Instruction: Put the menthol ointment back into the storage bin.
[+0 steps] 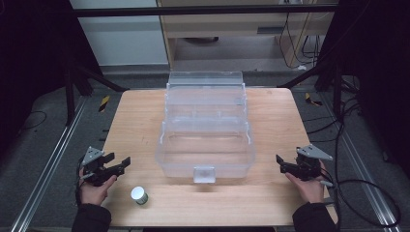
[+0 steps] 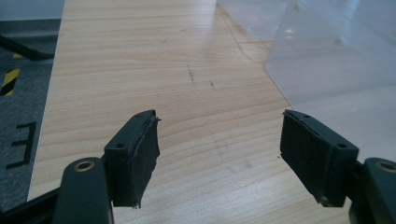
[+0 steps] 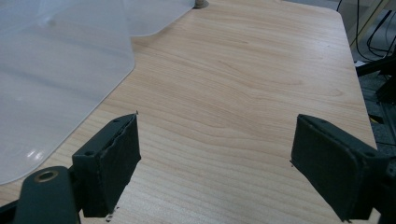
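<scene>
- left gripper (image 1: 126, 162), jaws apart and empty, sits left of the clear box (image 1: 205, 126)
- small white-capped jar (image 1: 139, 195) stands front-left of the box; a sloppy grab could tip it
- right gripper (image 1: 279, 162), right of the box, jaws apart, nothing held

a light wooden table (image 1: 270, 193) stands on a grey carpeted floor (image 1: 38, 145). metal rails (image 1: 53, 164) run along the floor on both sides, with yellow-and-black hazard tape (image 1: 104, 103) near the table's far corners. black cables (image 1: 358, 188) trail at the right. behind, a pale wooden cabinet (image 1: 217, 24) and a white panel (image 1: 121, 38) stand under dim light.
</scene>
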A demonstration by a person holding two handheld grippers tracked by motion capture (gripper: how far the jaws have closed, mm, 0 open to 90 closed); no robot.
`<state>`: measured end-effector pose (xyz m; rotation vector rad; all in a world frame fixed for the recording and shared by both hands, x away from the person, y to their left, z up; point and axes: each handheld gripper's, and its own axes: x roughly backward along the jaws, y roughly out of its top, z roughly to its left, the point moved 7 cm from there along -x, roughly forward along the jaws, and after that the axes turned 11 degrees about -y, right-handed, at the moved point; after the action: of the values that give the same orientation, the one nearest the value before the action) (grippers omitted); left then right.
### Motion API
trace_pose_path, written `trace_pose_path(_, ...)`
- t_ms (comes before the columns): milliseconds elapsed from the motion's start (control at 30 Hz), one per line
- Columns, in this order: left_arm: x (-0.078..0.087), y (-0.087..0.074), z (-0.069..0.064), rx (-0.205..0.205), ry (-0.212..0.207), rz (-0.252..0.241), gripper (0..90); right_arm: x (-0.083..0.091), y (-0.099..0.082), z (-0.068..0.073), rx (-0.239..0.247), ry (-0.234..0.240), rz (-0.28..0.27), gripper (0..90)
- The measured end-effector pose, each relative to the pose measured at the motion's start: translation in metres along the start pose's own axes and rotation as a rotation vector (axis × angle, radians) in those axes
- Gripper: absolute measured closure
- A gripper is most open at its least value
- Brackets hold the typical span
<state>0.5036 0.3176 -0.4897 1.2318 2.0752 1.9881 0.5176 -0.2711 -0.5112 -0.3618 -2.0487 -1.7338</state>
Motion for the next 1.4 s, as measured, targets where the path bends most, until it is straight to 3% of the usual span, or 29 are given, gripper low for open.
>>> trace_pose_path(200, 0.009, 0.002, -0.007, -0.042, -0.073, -0.003, 26.6, -0.001, -0.006, 0.003, 0.034, 0.003, 0.015, 16.1)
trace_pose_path(433, 0.017, 0.006, -0.013, -0.076, -0.104, -0.001, 25.4, 0.003, -0.004, 0.002, 0.038, -0.008, 0.018, 16.1)
trace_pose_path(767, 0.029, 0.006, -0.011, -0.123, -0.151, 0.056, 22.7, 0.0, -0.007, 0.002, 0.065, -0.012, 0.037, 16.1)
trace_pose_path(1033, 0.042, 0.019, -0.017, -0.233, -0.212, 0.109, 20.6, 0.0, -0.007, 0.002, 0.069, -0.015, 0.04, 15.5)
trace_pose_path(1133, 0.045, 0.022, -0.021, -0.284, -0.237, 0.156, 19.9, -0.001, -0.007, 0.003, 0.072, -0.014, 0.042, 15.4)
trace_pose_path(1300, 0.045, 0.024, -0.026, -0.326, -0.258, 0.202, 19.5, -0.001, -0.007, 0.003, 0.074, -0.014, 0.042, 15.4)
trace_pose_path(1400, 0.045, 0.024, -0.032, -0.375, -0.284, 0.253, 19.2, -0.001, -0.008, 0.003, 0.077, -0.009, 0.045, 15.4)
